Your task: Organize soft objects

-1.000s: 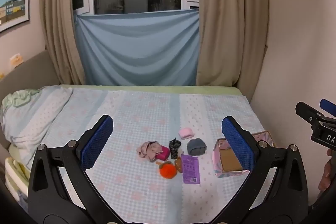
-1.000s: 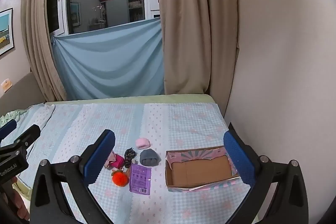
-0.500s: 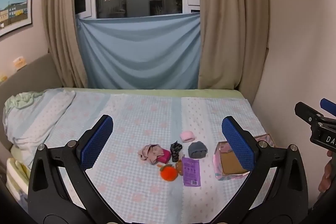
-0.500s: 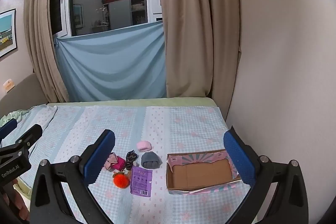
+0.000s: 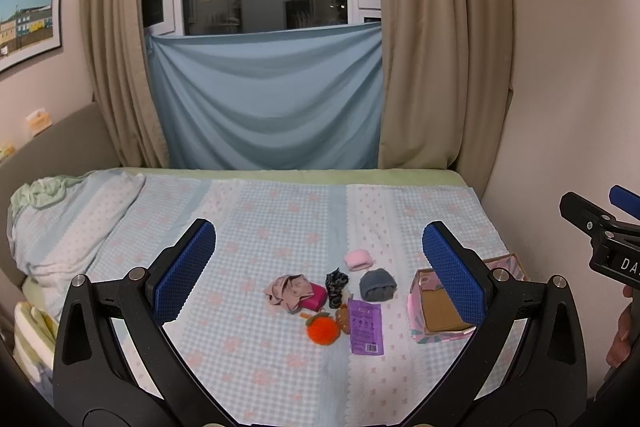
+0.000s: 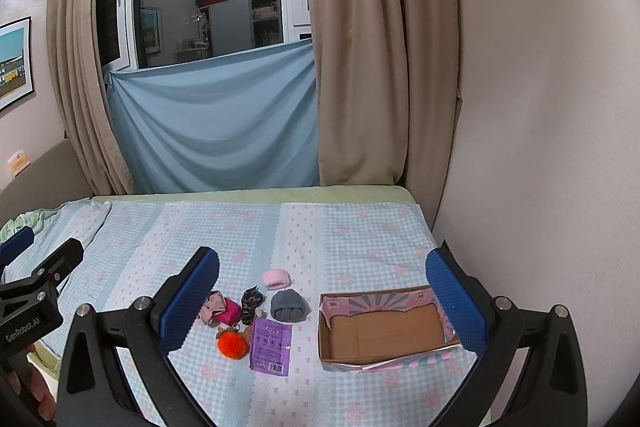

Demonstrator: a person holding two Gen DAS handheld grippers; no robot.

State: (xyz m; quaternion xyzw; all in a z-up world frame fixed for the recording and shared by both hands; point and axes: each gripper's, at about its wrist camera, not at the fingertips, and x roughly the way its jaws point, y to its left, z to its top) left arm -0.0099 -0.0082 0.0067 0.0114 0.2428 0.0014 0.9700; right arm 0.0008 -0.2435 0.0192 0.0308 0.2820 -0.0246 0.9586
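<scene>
Several soft items lie clustered on the bed: an orange pompom (image 5: 322, 331) (image 6: 233, 344), a grey rolled cloth (image 5: 377, 285) (image 6: 289, 305), a pink roll (image 5: 359, 259) (image 6: 276, 278), a dark patterned cloth (image 5: 336, 282) (image 6: 251, 301), a pink-beige bundle (image 5: 294, 291) (image 6: 218, 309) and a purple packet (image 5: 365, 325) (image 6: 271, 345). An empty cardboard box (image 5: 438, 313) (image 6: 390, 327) stands to their right. My left gripper (image 5: 318, 275) and right gripper (image 6: 322, 301) are both open and empty, held well above and short of the items.
The bed has a blue checked sheet (image 6: 340, 231). A rumpled pillow and blanket (image 5: 60, 219) lie at the left. A wall (image 6: 540, 147) runs close along the bed's right edge. Curtains and a blue cloth (image 5: 264, 99) hang behind.
Both views have tilted slightly upward or pulled back, so the items sit lower and smaller in frame. Both grippers stay open and nothing on the bed has moved.
</scene>
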